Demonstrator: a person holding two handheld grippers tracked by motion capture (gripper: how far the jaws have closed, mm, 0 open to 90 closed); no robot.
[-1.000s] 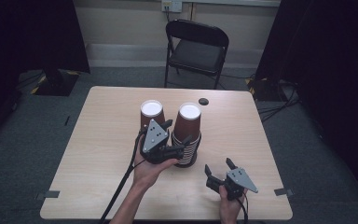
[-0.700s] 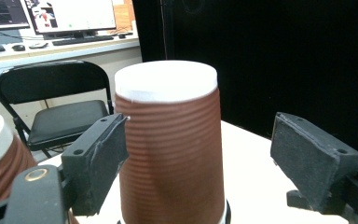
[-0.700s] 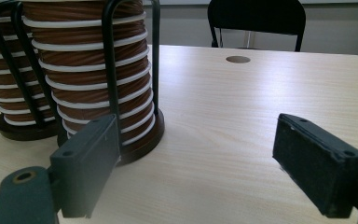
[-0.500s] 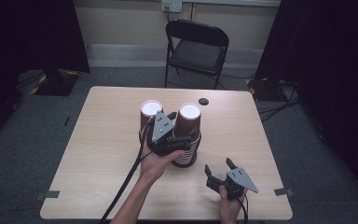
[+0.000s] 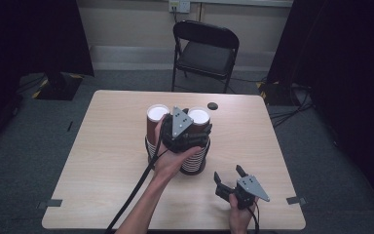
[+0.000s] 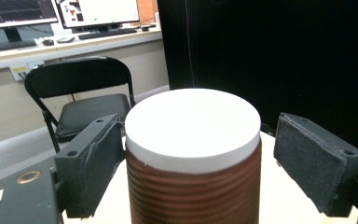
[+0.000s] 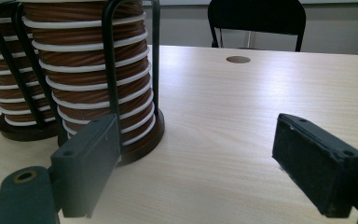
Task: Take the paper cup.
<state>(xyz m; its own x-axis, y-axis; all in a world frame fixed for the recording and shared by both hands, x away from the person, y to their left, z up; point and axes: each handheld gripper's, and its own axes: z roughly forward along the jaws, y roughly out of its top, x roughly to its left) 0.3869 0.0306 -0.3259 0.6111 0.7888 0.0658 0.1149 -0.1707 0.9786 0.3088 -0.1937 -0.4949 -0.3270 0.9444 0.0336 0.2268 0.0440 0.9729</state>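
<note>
The left tongs sit at the top of the right-hand stack of brown ribbed paper cups with white rims, which stands upright in a black wire holder on the pale wooden table. Their jaws have just been opening: the top cup lies between them, close by one pad, the other clear. The right tongs rest open, low, well apart from the stack, so the left is the nearer.
</note>
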